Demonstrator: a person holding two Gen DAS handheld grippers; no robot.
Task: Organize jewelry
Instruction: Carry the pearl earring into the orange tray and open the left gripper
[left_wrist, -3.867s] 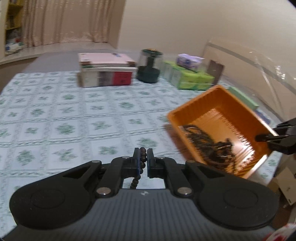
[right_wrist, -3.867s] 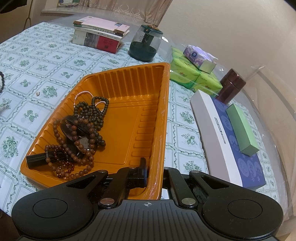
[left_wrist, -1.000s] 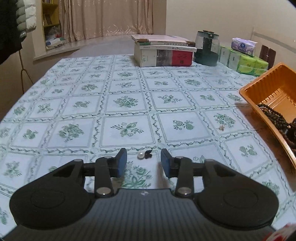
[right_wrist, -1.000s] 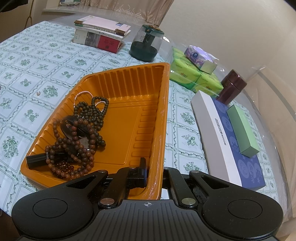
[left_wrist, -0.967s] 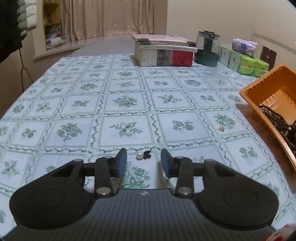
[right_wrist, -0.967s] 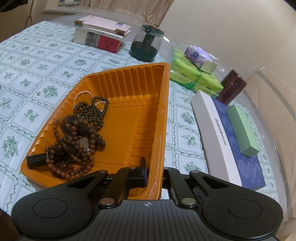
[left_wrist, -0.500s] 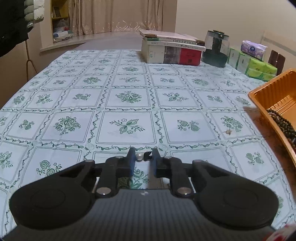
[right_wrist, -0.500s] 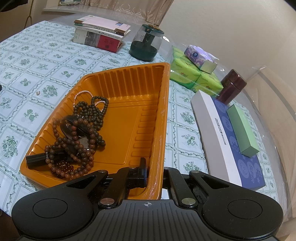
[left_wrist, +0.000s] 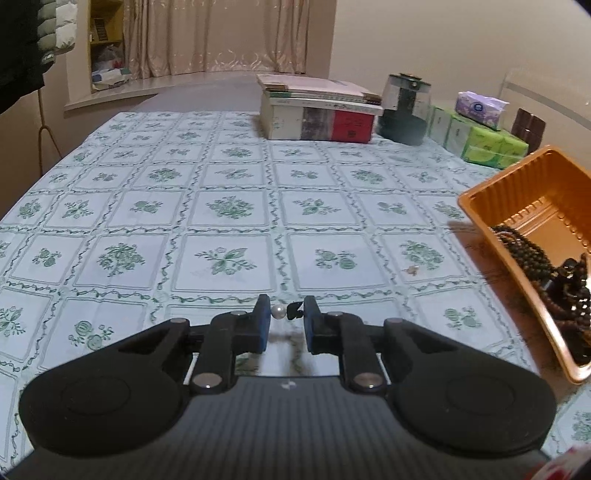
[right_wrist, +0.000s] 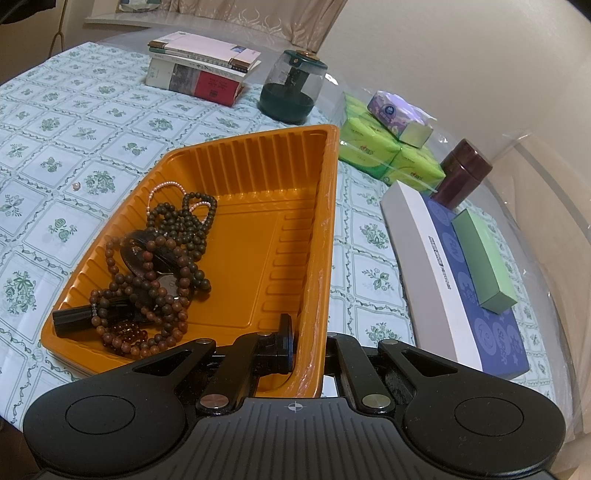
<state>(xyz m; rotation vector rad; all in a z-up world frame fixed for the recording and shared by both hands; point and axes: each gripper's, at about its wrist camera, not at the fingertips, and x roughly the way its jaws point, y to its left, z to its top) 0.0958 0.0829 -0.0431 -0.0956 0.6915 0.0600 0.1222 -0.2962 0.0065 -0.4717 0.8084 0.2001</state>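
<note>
My left gripper (left_wrist: 285, 314) is shut on a small pearl earring (left_wrist: 284, 312) with a white pearl and a dark clasp, held above the flowered tablecloth (left_wrist: 221, 206). Another small earring (left_wrist: 412, 269) lies on the cloth toward the orange tray (left_wrist: 480, 206); it also shows in the right wrist view (right_wrist: 77, 185). My right gripper (right_wrist: 308, 350) is shut on the near right wall of the orange tray (right_wrist: 317, 236). The tray holds several brown and dark bead strings (right_wrist: 162, 266) and a thin pearl chain (right_wrist: 162, 190).
At the table's far side stand a stack of books (left_wrist: 317, 110), a dark glass jar (left_wrist: 404, 109), green tissue packs (right_wrist: 388, 155) and a brown canister (right_wrist: 465, 173). A white-and-blue box (right_wrist: 458, 280) with a green box (right_wrist: 482, 254) on it lies right of the tray.
My left gripper has closed onto the pearl earring and lifted it off the cloth. The right gripper keeps its hold on the tray wall and has not moved.
</note>
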